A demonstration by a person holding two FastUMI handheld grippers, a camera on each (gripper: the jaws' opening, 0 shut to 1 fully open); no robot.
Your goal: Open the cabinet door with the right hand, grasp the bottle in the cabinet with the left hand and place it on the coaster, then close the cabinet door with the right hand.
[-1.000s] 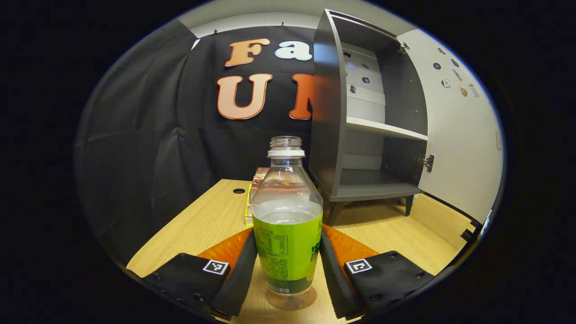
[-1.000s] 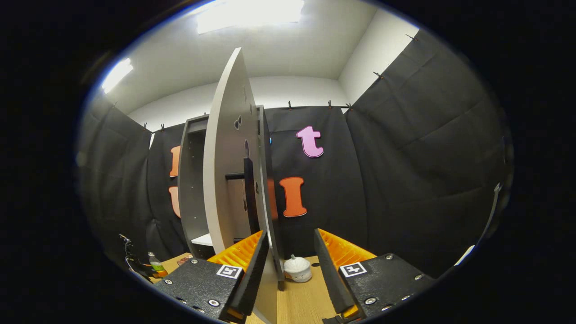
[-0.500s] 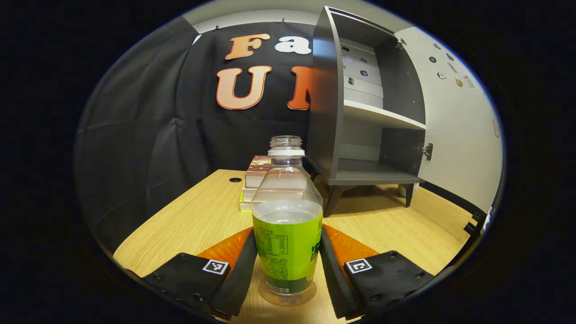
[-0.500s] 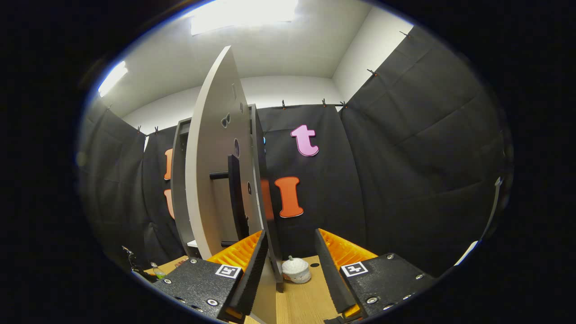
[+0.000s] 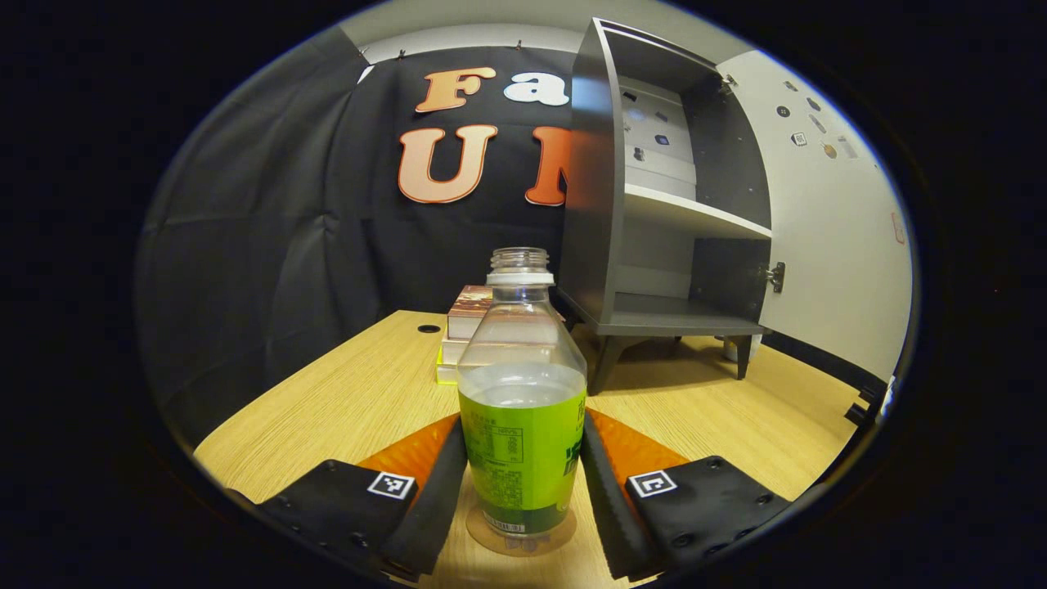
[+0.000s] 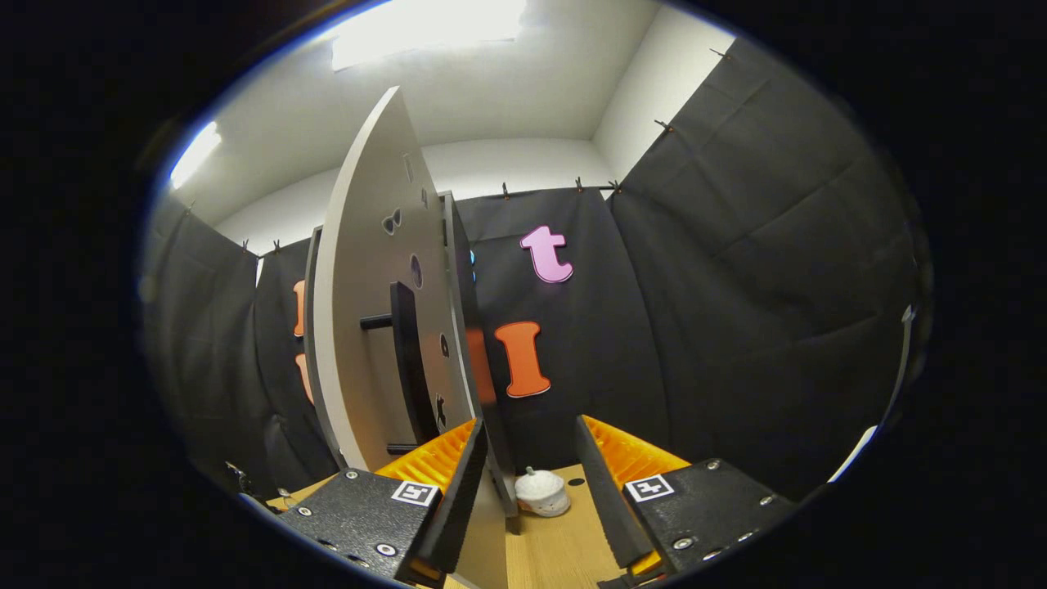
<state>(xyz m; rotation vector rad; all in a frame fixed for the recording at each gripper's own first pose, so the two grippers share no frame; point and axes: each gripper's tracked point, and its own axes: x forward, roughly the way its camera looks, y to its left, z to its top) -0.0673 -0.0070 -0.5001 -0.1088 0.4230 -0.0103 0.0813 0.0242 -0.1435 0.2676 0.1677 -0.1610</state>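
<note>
Left gripper view: the bottle is clamped upright between both fingers of the left gripper, its base on the coaster; the open cabinet stands far right. Right gripper view: the right gripper is spread, the cabinet door edge beside its left finger.

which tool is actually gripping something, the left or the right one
The left tool: both its fingers press the green-labelled bottle. The right tool is open, its fingers spread with the edge of the cabinet door between them.
</note>
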